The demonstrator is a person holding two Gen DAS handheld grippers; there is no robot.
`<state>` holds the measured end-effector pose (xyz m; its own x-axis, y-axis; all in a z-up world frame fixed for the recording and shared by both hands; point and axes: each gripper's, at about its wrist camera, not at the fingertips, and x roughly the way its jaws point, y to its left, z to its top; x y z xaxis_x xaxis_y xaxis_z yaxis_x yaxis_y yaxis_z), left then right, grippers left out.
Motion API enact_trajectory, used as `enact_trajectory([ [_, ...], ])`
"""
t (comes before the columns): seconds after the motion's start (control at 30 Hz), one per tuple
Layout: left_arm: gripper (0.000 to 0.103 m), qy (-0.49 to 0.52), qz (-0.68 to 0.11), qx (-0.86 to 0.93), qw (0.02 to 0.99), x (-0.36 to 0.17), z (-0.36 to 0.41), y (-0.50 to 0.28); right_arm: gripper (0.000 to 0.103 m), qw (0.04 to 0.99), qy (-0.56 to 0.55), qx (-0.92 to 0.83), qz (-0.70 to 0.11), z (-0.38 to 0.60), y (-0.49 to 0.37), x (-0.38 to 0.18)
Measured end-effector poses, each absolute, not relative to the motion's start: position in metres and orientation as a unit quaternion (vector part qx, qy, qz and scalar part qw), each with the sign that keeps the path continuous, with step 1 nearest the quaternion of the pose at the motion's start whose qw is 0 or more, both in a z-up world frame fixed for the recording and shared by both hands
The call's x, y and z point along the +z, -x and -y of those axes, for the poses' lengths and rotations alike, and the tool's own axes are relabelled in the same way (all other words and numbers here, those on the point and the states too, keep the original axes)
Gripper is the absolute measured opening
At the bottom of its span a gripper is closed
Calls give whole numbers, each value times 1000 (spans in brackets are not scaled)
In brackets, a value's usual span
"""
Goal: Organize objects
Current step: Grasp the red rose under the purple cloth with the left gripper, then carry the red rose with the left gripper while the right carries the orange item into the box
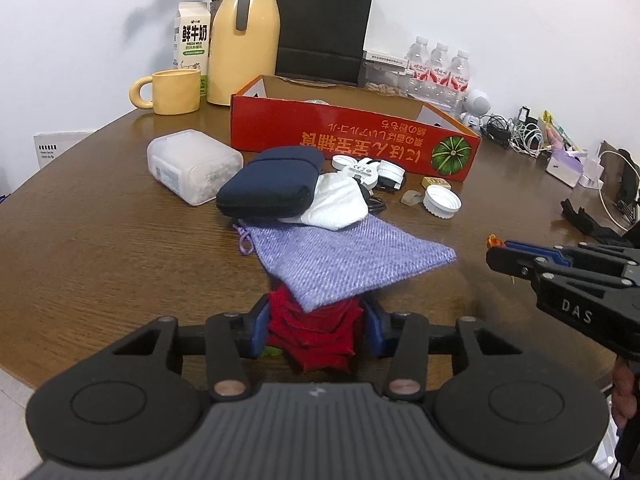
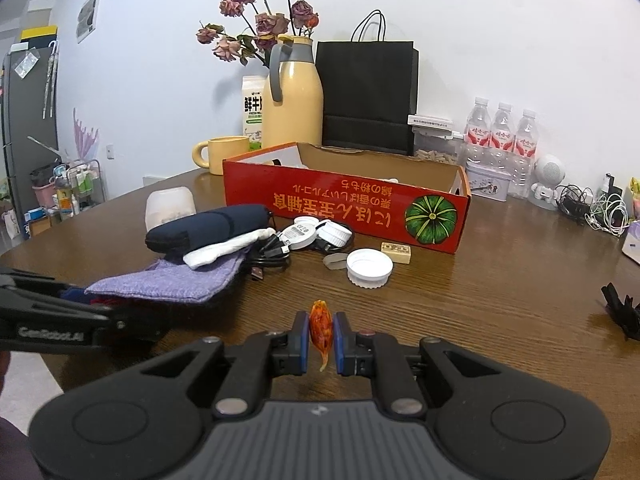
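My left gripper (image 1: 316, 320) is shut on a red felt piece (image 1: 316, 336) near the table's front edge; a purple woven pouch (image 1: 344, 256) lies over the red piece's far end. My right gripper (image 2: 321, 334) is shut on a small orange translucent piece (image 2: 321, 328) held above the table; it also shows at the right of the left wrist view (image 1: 496, 254). Behind the pouch lie a navy case (image 1: 272, 188), a white cloth (image 1: 336, 204), chargers with cables (image 1: 368, 168) and a white lid (image 1: 442, 201). An open red cardboard box (image 1: 352, 140) stands beyond them.
A translucent plastic container (image 1: 192, 170) lies left of the navy case. At the back stand a yellow mug (image 1: 172, 92), milk carton (image 1: 191, 40), yellow thermos (image 1: 244, 40), black paper bag (image 1: 324, 28) and water bottles (image 1: 438, 66). Cables and small items (image 1: 520, 136) crowd the far right.
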<state>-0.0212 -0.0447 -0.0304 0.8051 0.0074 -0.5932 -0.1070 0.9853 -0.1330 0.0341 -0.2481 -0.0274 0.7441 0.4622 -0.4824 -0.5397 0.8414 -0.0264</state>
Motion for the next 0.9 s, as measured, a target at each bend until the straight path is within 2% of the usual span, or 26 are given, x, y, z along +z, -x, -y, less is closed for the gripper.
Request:
enact_trajectory([
  [0.53,41,51,-228,15,972,26,26,48,12,934,84,270,-218,246,-30,-13],
  [0.9,41,58,-189,-5,980,61,11,-15,12,939,92,266,-196,226,-63,18],
])
